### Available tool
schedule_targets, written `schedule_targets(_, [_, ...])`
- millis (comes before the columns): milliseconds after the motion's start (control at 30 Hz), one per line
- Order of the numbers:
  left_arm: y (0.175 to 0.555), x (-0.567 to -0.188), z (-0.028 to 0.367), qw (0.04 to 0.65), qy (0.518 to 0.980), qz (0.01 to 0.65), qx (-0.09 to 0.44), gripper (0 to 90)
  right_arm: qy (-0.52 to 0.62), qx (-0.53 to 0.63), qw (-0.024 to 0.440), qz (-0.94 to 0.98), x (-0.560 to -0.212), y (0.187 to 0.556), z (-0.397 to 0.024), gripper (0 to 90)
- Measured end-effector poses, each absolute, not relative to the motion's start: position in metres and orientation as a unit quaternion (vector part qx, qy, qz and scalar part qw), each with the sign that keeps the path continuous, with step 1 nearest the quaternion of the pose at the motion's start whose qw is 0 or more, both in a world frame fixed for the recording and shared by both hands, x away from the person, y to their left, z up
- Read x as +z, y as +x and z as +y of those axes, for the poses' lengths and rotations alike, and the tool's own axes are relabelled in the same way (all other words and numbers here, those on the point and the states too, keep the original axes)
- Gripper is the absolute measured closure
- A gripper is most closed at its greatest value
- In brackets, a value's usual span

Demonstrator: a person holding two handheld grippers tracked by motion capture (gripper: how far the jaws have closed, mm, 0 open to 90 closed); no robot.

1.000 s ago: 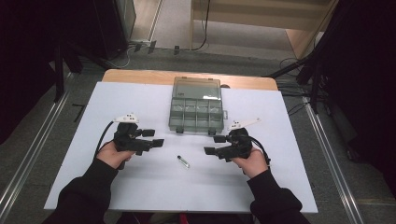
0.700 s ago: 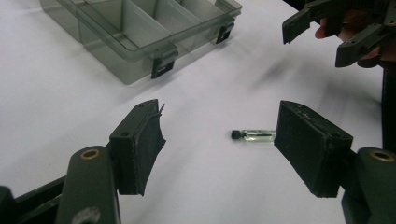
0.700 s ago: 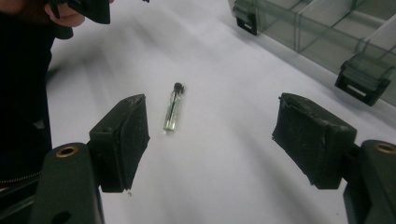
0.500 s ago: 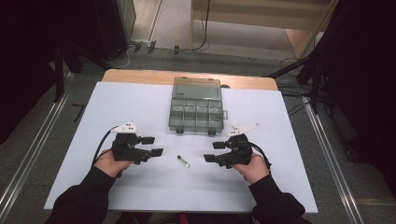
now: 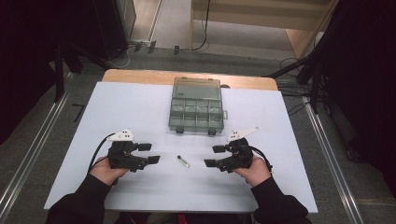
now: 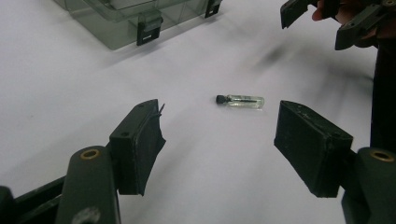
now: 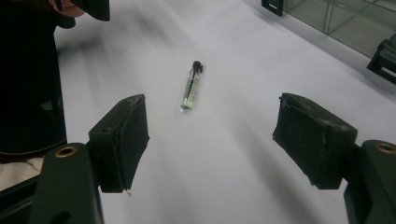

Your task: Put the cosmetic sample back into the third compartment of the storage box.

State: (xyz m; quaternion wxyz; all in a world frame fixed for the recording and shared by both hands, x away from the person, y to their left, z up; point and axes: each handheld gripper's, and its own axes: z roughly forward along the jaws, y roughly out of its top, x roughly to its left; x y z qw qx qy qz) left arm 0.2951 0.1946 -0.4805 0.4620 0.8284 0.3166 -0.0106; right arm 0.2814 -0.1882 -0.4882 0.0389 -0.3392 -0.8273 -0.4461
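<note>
Small clear glass vial with a black cap (image 5: 183, 161) lies flat on the white table (image 5: 140, 107), between my two claws. From the high view, I see my left gripper (image 5: 152, 153) on one side of it and my right gripper (image 5: 214, 156) on the other, both near it and not touching. A see-through grey plastic box with little compartments (image 5: 196, 105) sits farther back on the table, with its lid open.

From the left gripper view, my jaws are spread wide with nothing in them. The vial (image 6: 241, 100) lies just ahead, between them.

From the right gripper view, my jaws are wide apart too, holding nothing. The vial (image 7: 191, 86) lies ahead, its cap pointing away.
</note>
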Motion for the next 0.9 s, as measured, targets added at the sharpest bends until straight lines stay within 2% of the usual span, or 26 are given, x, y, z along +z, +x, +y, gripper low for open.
schedule_targets(900, [0.282,-0.487,0.205,0.459,0.824,0.331,-0.015,31.3,-0.317,-0.426,0.053,-0.846,-0.49,0.294,-0.157,26.0])
